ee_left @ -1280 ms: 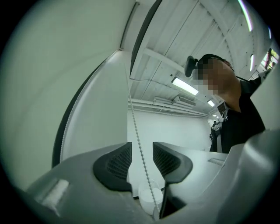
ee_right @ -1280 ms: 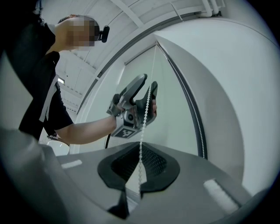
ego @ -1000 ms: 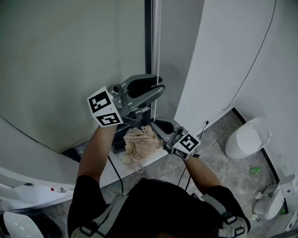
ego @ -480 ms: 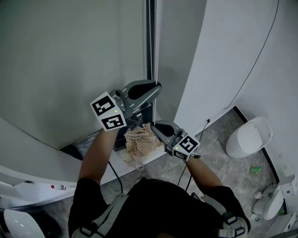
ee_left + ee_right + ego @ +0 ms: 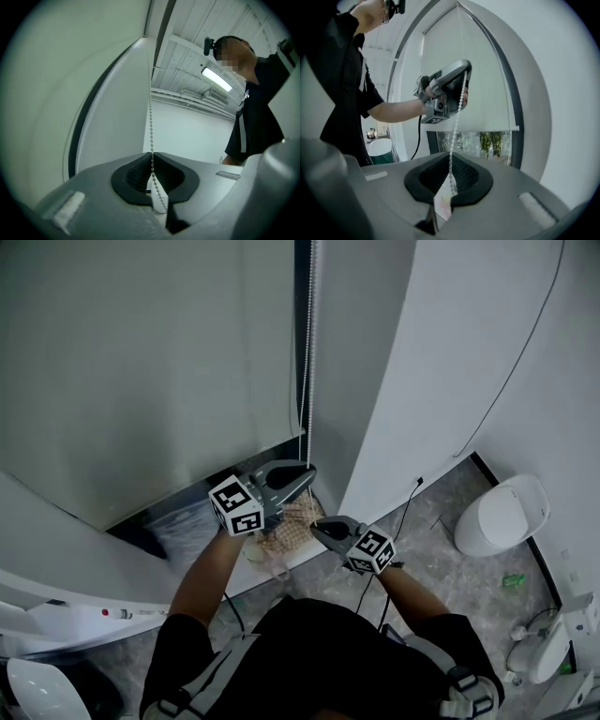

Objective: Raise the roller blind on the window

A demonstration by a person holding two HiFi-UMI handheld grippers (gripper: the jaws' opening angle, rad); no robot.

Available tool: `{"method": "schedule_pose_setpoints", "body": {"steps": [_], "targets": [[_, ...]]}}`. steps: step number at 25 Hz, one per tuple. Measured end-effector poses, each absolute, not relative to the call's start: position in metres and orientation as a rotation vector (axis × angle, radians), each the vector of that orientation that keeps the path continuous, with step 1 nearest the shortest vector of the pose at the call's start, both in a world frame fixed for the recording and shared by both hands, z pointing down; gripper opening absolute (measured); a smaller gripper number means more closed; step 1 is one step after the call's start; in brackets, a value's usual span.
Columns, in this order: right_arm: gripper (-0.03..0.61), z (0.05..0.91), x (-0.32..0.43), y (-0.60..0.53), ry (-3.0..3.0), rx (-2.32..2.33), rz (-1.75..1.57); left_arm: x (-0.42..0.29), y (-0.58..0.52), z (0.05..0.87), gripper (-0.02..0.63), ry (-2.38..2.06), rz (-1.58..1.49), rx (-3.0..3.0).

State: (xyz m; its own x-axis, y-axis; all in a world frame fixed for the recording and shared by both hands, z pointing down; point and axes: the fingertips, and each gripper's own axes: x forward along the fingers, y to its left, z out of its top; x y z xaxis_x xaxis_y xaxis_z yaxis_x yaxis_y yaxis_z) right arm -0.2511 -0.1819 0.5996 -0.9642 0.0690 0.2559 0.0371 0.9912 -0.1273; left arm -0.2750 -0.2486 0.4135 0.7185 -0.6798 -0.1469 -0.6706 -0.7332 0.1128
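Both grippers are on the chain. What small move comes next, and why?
Probably open the left gripper and reach up the bead chain for a fresh grip while the right gripper holds. Both sets of jaws pinch it low, the left ones having just closed, and the blind is only partly raised.

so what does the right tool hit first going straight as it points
Likely the window glass just under the roller blind; the left tool, jaws just closed on the bead chain, sits above that line. Depth unclear.

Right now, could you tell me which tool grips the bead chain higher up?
The left tool: its jaws have just closed on the bead chain above the right tool, which pinches the same chain lower down.
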Motion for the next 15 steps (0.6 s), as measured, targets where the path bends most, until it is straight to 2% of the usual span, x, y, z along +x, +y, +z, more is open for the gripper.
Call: {"method": "schedule_pose_setpoints", "body": {"steps": [1,2,3,4,11,15], "targets": [[0.022,0.597,-0.250,-0.183,-2.880,-0.085,0.189,-0.277,-0.249,0.414,0.017,-1.132,-0.302,2.847],[0.058,0.592,-0.249,-0.186,-2.890,-0.093,0.187,-0.278,-0.250,0.414,0.015,-1.141,-0.313,2.838],[0.131,0.584,-0.248,-0.188,-2.906,-0.103,0.172,-0.279,-0.252,0.413,0.015,-1.150,-0.309,2.835],[0.155,0.572,-0.247,-0.192,-2.929,-0.110,0.151,-0.280,-0.253,0.413,0.015,-1.157,-0.297,2.837],[0.161,0.419,-0.253,-0.222,-3.239,-0.039,-0.057,-0.286,-0.239,0.410,0.015,-1.149,-0.327,2.824],[0.156,0.331,-0.266,-0.234,-3.403,-0.089,0.046,-0.286,-0.233,0.409,0.016,-1.150,-0.342,2.828]]}}
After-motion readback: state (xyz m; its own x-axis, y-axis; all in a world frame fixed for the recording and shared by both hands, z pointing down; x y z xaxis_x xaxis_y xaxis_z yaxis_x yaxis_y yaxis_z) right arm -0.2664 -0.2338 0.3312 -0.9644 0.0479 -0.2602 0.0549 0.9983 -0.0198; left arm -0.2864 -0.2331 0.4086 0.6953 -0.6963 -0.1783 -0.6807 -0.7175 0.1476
